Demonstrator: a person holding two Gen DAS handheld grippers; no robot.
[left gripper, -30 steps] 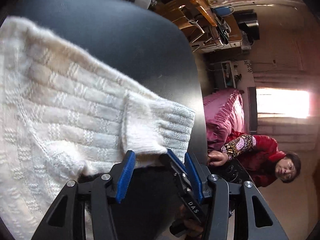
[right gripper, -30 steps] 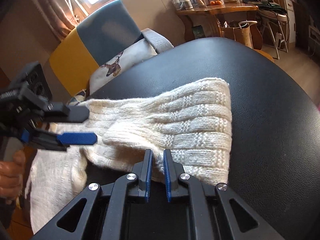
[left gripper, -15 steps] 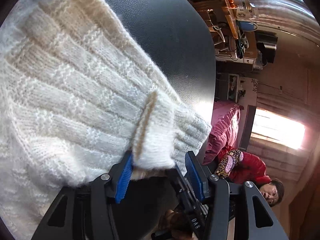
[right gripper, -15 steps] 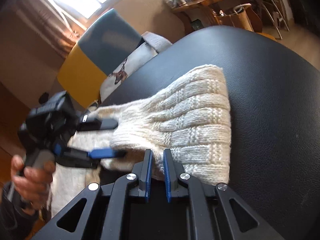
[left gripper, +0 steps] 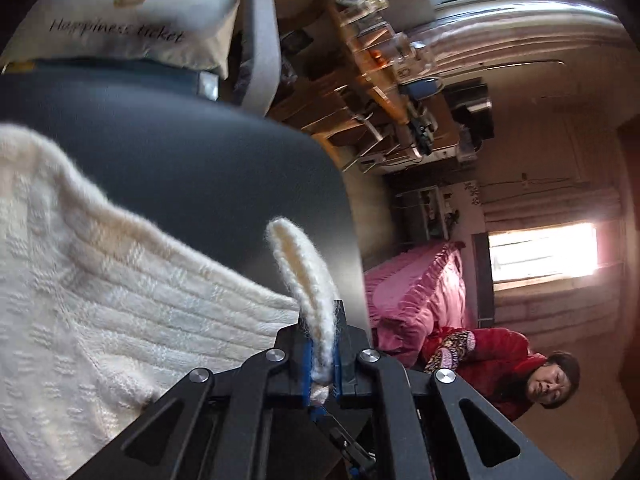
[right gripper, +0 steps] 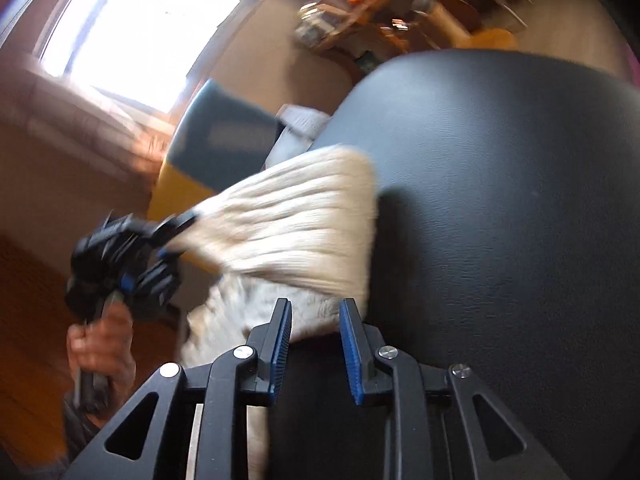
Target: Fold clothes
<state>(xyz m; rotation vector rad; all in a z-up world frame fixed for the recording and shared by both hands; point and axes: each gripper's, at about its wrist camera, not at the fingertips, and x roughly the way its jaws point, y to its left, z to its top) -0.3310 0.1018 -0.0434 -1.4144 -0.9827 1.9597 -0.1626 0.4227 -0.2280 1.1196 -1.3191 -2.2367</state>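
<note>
A cream cable-knit sweater (left gripper: 100,300) lies on the black padded table (left gripper: 200,168). My left gripper (left gripper: 322,354) is shut on a folded edge of the knit, which stands up between its blue pads. In the blurred right wrist view the sweater (right gripper: 296,224) stretches from the left gripper (right gripper: 168,240), held by a hand (right gripper: 100,352), across to my right gripper (right gripper: 316,340). The right gripper is open, its jaws well apart. The sweater's near edge lies loose between the fingertips (right gripper: 282,332).
A printed pillow (left gripper: 132,12) and a blue and yellow chair (right gripper: 208,152) stand beyond the table's far edge. A cluttered wooden desk (left gripper: 380,60) is behind. A pink bed (left gripper: 416,292) and a person in red (left gripper: 500,364) are to the right.
The left gripper closed on the sweater's edge and pulled it up and away. The right gripper, shut on the sweater before, has opened and is moving, blurring its view.
</note>
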